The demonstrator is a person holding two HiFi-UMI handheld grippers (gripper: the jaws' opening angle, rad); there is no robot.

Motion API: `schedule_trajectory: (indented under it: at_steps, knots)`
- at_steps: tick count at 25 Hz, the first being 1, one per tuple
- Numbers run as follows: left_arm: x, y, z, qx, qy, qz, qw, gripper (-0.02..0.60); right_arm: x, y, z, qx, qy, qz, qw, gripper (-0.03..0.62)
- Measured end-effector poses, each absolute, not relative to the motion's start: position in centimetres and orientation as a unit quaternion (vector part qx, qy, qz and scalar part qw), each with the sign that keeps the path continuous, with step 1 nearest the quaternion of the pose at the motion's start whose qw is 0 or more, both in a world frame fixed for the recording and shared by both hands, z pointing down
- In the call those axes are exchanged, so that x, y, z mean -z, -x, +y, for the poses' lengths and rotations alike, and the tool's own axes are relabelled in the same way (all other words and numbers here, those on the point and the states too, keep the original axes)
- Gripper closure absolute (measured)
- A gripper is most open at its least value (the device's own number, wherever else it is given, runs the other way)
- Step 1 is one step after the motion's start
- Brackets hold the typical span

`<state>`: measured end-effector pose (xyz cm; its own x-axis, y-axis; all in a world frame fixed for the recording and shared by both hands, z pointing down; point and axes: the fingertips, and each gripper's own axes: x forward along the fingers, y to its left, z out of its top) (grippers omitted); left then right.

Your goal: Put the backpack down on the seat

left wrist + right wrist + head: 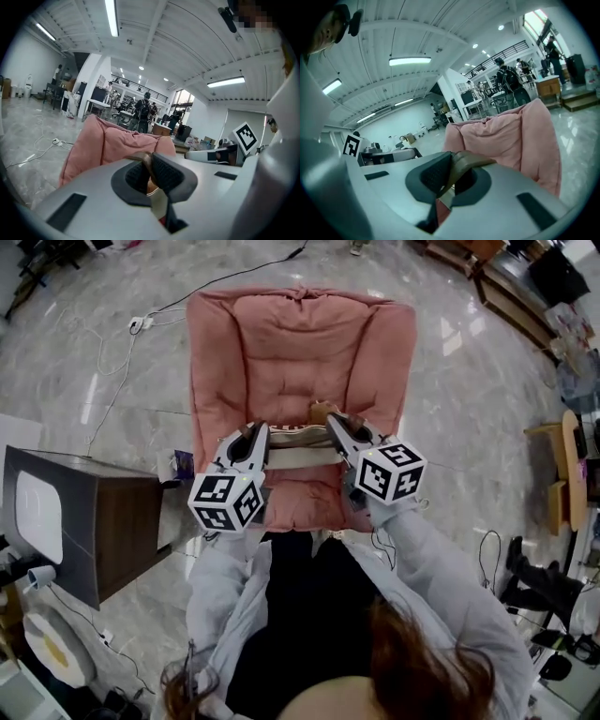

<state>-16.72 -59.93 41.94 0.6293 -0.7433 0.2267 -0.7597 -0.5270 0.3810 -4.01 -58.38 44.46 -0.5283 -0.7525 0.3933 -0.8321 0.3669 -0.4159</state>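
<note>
A tan backpack [298, 440] hangs by its straps between my two grippers, just above the front of the pink armchair's seat cushion [300, 498]. My left gripper [255, 434] is shut on a brown strap [158, 201]; in the left gripper view the pads [164, 171] pinch it. My right gripper [339, 425] is shut on an olive-brown strap [469, 160]. The two grippers stand side by side in front of the armchair [300, 343], whose back [108, 145] [506, 136] rises ahead in both gripper views. Most of the backpack is hidden below the grippers.
A dark wooden side cabinet [103, 521] stands at the chair's left. A power strip with cables [141, 323] lies on the marble floor behind it. Wooden furniture [567, 465] is at the right. People stand at desks [143, 110] far behind the chair.
</note>
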Motion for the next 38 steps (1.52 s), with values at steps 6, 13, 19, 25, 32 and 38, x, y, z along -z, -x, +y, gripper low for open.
schedule_trajectory:
  at_steps: [6, 13, 19, 25, 32, 38]
  knots:
    - [-42.9, 15.1, -63.2, -0.021, -0.885, -0.402, 0.232, 0.557, -44.5, 2.1, -61.5, -0.289, -0.522, -0.8, 0.062, 0.586]
    - [-46.3, 15.6, -62.1, -0.012, -0.882, -0.387, 0.267, 0.557, -48.6, 3.1, -58.6, -0.314, -0.524, -0.787, 0.085, 0.586]
    - [-47.5, 16.0, -58.1, -0.018, -0.871, -0.407, 0.273, 0.557, -50.4, 3.4, -54.6, -0.324, -0.503, -0.796, 0.09, 0.586]
    - [-49.7, 16.1, -52.2, -0.039, -0.846, -0.44, 0.297, 0.557, -52.0, 3.4, -48.9, -0.354, -0.475, -0.801, 0.085, 0.586]
    - [-53.1, 17.3, -45.0, -0.049, -0.814, -0.466, 0.344, 0.555, -54.0, 4.1, -42.8, -0.378, -0.452, -0.803, 0.091, 0.586]
    - [-55.7, 18.6, -40.3, -0.065, -0.797, -0.482, 0.357, 0.555, -56.5, 5.3, -38.2, -0.401, -0.436, -0.799, 0.108, 0.586]
